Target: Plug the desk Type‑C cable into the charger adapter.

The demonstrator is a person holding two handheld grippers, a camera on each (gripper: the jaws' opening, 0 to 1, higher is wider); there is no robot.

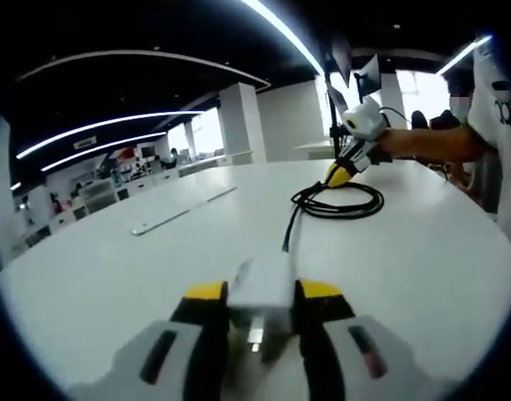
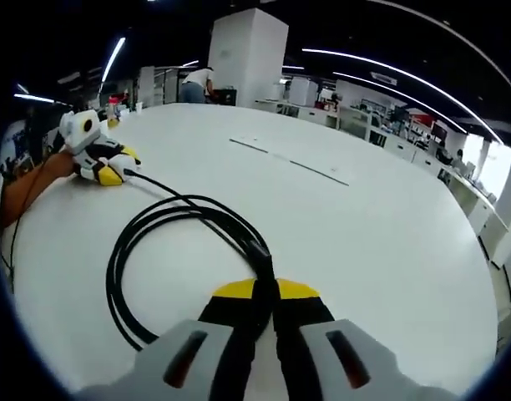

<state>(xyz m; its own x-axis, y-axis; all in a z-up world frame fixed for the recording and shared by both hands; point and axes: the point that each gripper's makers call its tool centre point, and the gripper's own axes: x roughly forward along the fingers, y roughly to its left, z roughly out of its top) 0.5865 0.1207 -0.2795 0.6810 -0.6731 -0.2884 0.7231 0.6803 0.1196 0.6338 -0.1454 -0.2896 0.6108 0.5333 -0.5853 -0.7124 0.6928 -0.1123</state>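
Adapter [image 1: 260, 288] first, on the left: the left tool [image 1: 260, 307] holds this white block between its yellow-tipped jaws, low over the white table [image 1: 139, 276]. It looks a hard, smooth, light box, so it should take a firm squeeze on its flat sides, though glossy plastic could slip if the plug is pushed in off-line. Beyond the adapter a black cable [image 1: 335, 203] lies on the table in a loose coil, running back toward the adapter; whether its near end touches the adapter I cannot tell. Farther right of the adapter, the right tool [image 1: 343, 171] sits at the coil's far side, jaws nearly together with the cable [image 2: 180, 219] running between them in its own view, gripper [image 2: 265, 291] closed on the cord near its end. The cord is soft and springy; best gripped just behind the stiff plug, which I cannot make out.
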